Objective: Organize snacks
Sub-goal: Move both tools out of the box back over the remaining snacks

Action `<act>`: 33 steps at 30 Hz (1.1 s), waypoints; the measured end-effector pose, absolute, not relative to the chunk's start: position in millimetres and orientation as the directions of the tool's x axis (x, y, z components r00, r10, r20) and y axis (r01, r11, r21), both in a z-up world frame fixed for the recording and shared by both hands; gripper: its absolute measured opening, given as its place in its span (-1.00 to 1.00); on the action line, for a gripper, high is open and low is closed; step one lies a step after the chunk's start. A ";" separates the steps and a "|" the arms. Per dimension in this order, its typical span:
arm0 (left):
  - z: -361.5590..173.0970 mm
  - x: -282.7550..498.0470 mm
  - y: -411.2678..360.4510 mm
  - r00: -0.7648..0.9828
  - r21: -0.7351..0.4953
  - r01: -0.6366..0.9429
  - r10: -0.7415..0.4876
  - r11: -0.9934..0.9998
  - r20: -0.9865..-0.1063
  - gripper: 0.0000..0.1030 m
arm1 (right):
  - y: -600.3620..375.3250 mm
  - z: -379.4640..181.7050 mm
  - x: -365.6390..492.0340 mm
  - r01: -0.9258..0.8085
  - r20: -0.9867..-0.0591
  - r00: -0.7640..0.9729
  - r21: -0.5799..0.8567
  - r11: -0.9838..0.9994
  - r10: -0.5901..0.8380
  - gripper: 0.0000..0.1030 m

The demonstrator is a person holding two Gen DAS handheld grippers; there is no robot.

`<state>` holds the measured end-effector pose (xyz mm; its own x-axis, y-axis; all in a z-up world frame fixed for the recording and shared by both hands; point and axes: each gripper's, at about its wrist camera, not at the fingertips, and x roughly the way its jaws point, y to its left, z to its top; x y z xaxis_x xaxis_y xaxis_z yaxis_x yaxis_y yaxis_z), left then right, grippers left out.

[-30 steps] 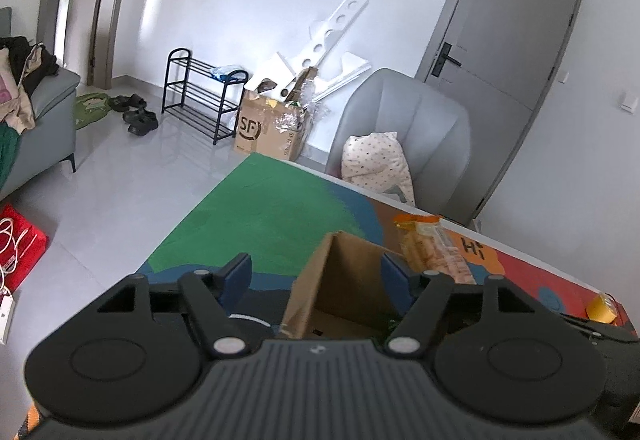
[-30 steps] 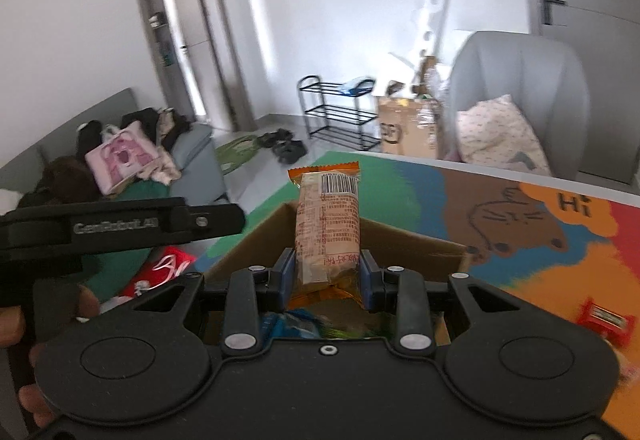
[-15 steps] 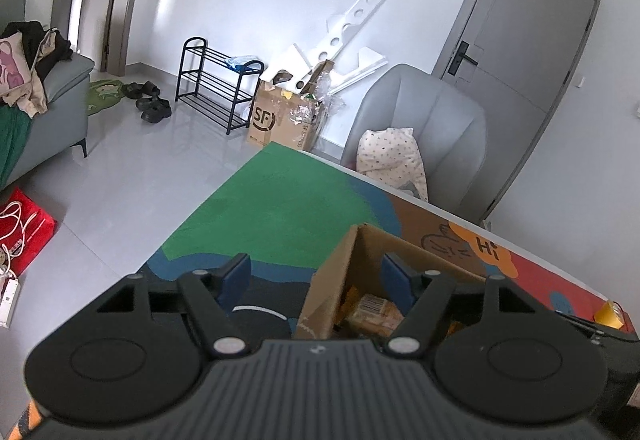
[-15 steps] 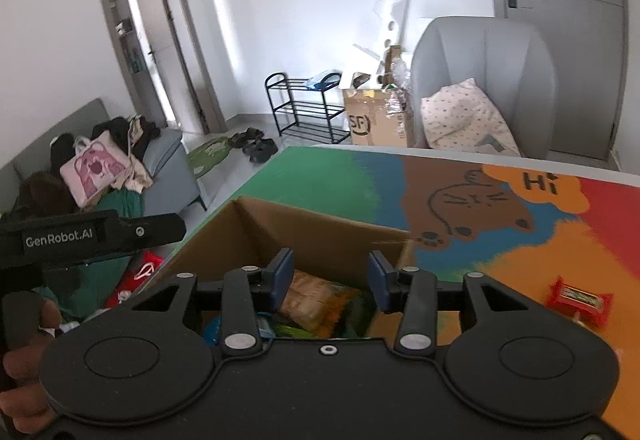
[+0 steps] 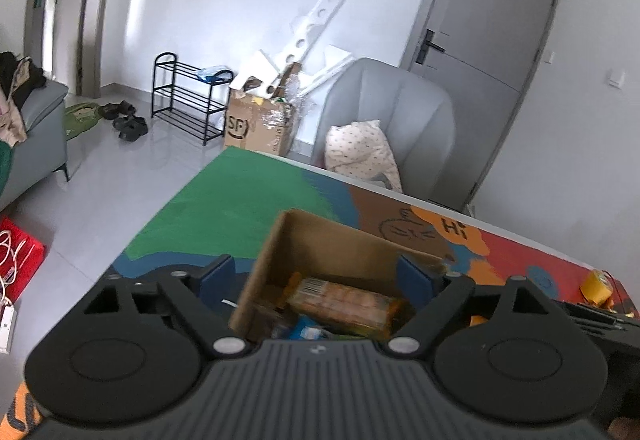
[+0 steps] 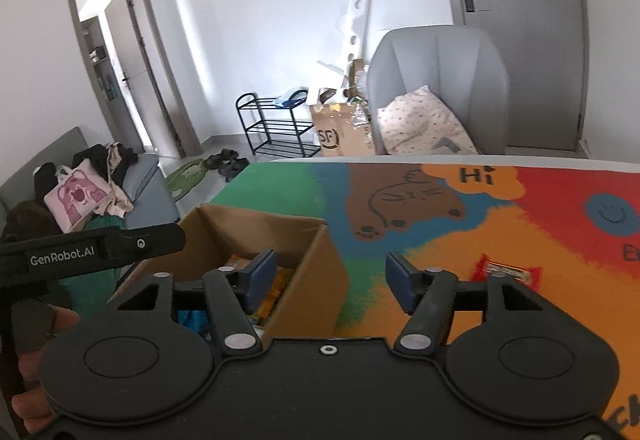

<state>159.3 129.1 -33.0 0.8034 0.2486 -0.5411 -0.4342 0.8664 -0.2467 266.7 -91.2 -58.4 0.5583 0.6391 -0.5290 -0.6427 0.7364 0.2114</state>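
Cardboard box point(image 5: 320, 252) sits low in the middle of the left wrist view, open top, on the colourful desk point(image 5: 240, 192); the left hand-held gripper point(image 5: 316, 280) has just been opening and now stands released, its blue pads wide on either side of the box's near end with no pad pressing on anything. Inside the box you can see an orange snack pack point(image 5: 340, 300) lying flat on top of some other wrappers, a bit blurry so can't read them.

Over in the right wrist view the same box is at lower left of the frame; the right hand-held gripper point(image 6: 330, 278) has also just been opening and is released, nothing between the pads; its left pad hangs over the box's right side, its right pad over bare desk. Further right, lower right of the frame, a red-wrapped snack point(image 6: 506, 272) lies on the orange part of the desk, well apart from the box.
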 end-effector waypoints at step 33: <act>-52.8 215.1 -11.3 0.784 -0.118 -0.222 0.105 0.968 -0.612 0.85 | -235.0 -83.1 279.8 -0.452 -0.549 0.667 0.238 0.860 0.503 0.98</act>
